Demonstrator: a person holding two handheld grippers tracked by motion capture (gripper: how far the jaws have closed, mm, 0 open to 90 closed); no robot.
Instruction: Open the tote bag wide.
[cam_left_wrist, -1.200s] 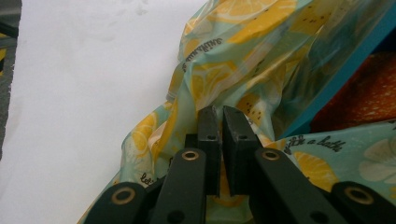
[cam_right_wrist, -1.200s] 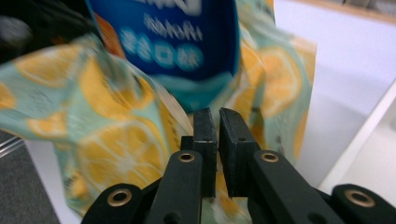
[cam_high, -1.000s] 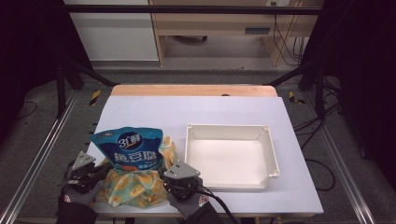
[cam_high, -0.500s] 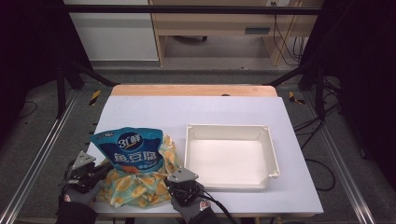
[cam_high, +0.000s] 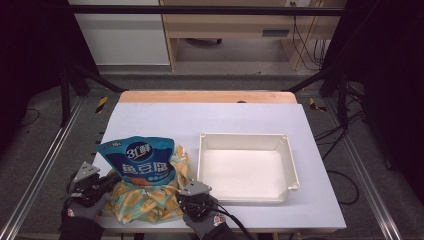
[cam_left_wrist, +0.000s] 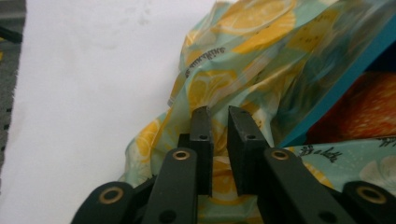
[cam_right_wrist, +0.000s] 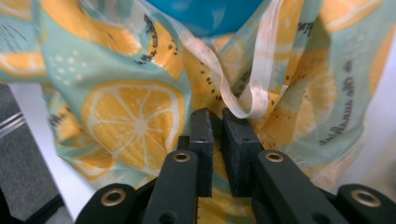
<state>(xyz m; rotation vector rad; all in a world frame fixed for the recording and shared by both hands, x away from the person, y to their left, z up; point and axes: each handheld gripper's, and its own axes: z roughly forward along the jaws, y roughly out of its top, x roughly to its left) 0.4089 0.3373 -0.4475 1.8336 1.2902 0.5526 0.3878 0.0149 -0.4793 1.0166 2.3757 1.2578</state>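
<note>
High view placed the lemon-print bag (cam_high: 145, 200) at the lower left of the frame, on the white surface (cam_high: 240, 125), with the blue snack pouch (cam_high: 137, 162) standing half inside its mouth; the white tray (cam_high: 246, 167) lay just to the right of it. Left gripper (cam_high: 102, 184) had its jaws nearly together on the bag's left edge; right gripper (cam_high: 192, 197) was pinched on film beside a pale handle strip (cam_right_wrist: 261, 74). A good pull would probably draw both edges up evenly, keeping the mouth wide so the pouch slid in without snagging.
</note>
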